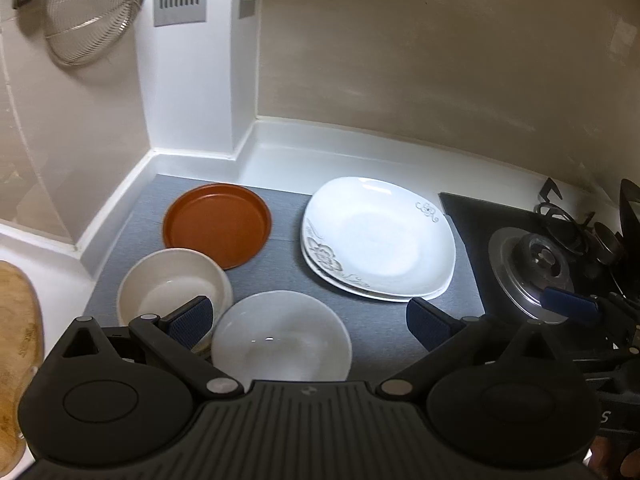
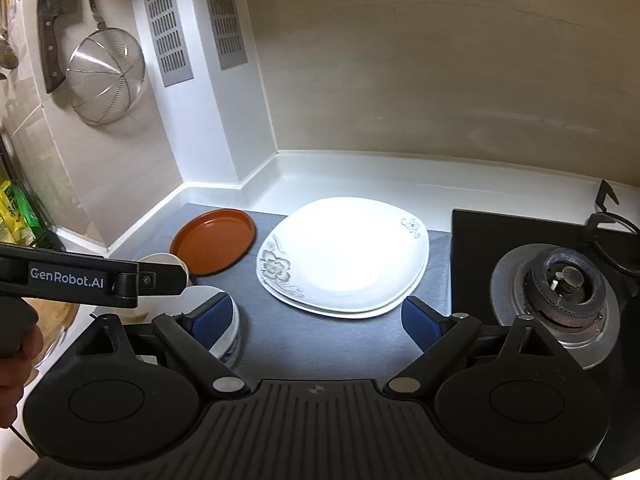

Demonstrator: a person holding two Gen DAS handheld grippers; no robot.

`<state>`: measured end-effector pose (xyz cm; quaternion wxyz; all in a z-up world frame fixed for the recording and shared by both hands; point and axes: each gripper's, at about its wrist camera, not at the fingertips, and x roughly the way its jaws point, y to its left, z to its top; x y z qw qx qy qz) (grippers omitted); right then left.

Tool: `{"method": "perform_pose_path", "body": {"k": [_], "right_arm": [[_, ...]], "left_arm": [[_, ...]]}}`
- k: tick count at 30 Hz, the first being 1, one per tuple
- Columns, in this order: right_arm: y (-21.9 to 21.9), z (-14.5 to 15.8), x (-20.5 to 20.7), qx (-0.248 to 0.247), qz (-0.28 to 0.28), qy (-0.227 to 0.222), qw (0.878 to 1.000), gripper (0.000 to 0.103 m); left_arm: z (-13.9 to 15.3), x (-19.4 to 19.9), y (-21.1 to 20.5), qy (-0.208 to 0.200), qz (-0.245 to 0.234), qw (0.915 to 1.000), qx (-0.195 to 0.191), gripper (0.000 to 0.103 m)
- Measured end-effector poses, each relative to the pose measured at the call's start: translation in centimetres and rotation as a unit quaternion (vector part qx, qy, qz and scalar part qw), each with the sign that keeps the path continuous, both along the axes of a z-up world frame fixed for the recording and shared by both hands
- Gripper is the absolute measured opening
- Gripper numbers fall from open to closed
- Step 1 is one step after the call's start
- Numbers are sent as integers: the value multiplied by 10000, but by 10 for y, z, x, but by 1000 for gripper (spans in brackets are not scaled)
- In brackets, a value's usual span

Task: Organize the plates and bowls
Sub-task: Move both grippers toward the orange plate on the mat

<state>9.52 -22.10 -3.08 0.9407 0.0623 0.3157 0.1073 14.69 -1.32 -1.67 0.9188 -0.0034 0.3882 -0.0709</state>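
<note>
Setting: a white kitchen counter (image 1: 288, 152) in a corner of pale walls, with a grey mat (image 1: 380, 332) laid on it and a black gas hob (image 1: 472, 216) at the mat's right edge.
White plates: two squarish white plates with a grey flower pattern (image 1: 378, 240), stacked one on the other, lie at the right side of the mat, close to the hob.
Brown plate: a round brown plate (image 1: 217, 224) lies flat at the mat's back left corner, well apart from the white stack.
Cream bowl: a cream bowl (image 1: 172, 284) stands upright at the mat's left edge, just in front of the brown plate, its rim overlapping that plate's edge in the view.
White bowl: a shallow white bowl (image 1: 280, 338) sits at the mat's front edge, just beside the cream bowl.
Left gripper: the left gripper (image 1: 308, 324) hovers above the white bowl, fingers spread wide, nothing between them.
Right gripper: the right gripper (image 2: 316, 322) hangs over bare mat in front of the white stack, fingers spread, holding nothing.
Wall: a wire strainer (image 2: 106, 76) and a cleaver (image 2: 54, 24) hang on the left wall.
Left of the mat: a wooden board (image 1: 18, 344) lies on the counter.
</note>
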Motion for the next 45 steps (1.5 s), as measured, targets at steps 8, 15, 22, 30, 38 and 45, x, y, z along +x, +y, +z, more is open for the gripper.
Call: {"method": "perform_pose_path", "body": {"k": [8, 15, 22, 30, 38, 45], "right_arm": [[16, 14, -1, -28, 151, -207, 9997, 93], [32, 31, 17, -9, 285, -428, 9987, 93], [60, 35, 50, 61, 452, -344, 9984, 94], [79, 40, 70, 88, 431, -470, 9979, 94], [101, 35, 111, 283, 249, -128, 9992, 95], [121, 27, 148, 221, 169, 33, 9996, 95]], "left_arm": [[12, -3, 29, -148, 245, 9995, 99, 103], [20, 13, 67, -346, 732, 9949, 599, 103], [23, 41, 93, -394, 834, 9912, 948, 103], [26, 75, 96, -540, 523, 9918, 1030, 103], [6, 116, 99, -237, 593, 9928, 1014, 103], [-15, 146, 117, 114, 732, 9932, 901, 103]]}}
